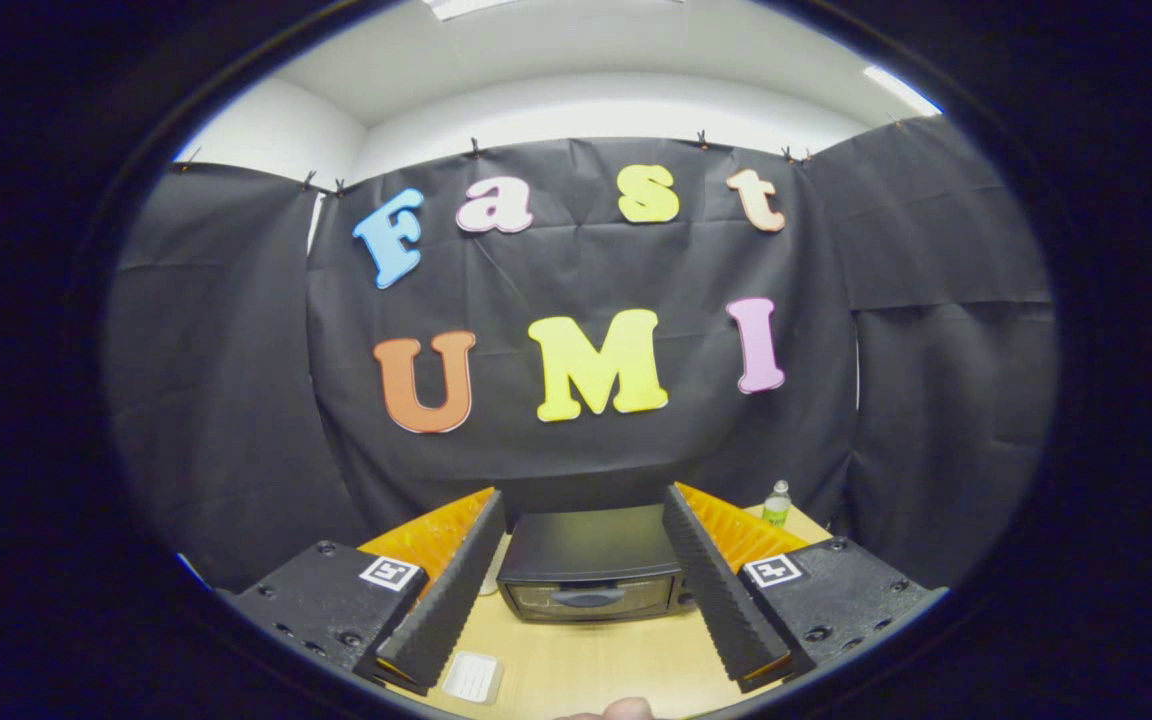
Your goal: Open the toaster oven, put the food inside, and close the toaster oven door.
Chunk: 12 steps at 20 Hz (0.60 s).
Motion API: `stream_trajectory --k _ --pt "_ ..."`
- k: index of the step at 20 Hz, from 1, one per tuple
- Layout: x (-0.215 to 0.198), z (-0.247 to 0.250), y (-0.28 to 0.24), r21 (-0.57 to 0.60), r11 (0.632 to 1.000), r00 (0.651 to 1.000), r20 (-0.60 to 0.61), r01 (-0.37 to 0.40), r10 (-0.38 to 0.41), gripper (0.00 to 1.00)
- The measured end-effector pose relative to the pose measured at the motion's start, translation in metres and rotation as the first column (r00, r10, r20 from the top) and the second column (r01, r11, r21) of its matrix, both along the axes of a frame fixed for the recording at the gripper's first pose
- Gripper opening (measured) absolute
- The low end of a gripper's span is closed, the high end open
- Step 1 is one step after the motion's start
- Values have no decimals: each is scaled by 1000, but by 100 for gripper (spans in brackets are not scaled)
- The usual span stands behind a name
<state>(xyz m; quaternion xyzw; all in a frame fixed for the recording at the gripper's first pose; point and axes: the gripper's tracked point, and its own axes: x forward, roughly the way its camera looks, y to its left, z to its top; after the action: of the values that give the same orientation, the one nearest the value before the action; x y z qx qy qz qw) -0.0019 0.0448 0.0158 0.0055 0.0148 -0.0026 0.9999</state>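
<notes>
Tongs: we see the tongs (586, 590) spread wide, gripping nothing, their two ridged fingers (451, 600) angled apart above the worktop.
Toaster oven: we count one dark, box-shaped toaster oven (591, 560) with a glass door (586, 598) and a curved handle (588, 597); the door is closed. It stands on the worktop between the two fingers and just beyond them, at twelve o'clock from the tongs.
Bottle: we count one small clear plastic bottle (777, 503) with a green label, upright near the worktop's far edge, at about two o'clock from the toaster oven and well apart from it.
White piece: we count one small white rectangular ribbed item (472, 677) lying flat on the worktop, just beside the left finger, at about seven o'clock from the toaster oven; we cannot tell what it is.
Finger of a person: one fingertip (626, 709) shows at six o'clock from the toaster oven, close under the tongs.
Worktop: one light wooden worktop (596, 660), smooth and pale.
Room: black cloth (586, 450) hangs as the booth's wall behind the worktop, clipped along its top; above it we see white walls and a white ceiling (586, 50) with two lit panels.
</notes>
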Motion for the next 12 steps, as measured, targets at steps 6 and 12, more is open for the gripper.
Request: stream_trajectory --k 6,12 --pt "-36 -9 6 22 1000 1000 -27 0 0 100" --pt "-51 -1 13 -3 1000 1000 9 0 1 100"
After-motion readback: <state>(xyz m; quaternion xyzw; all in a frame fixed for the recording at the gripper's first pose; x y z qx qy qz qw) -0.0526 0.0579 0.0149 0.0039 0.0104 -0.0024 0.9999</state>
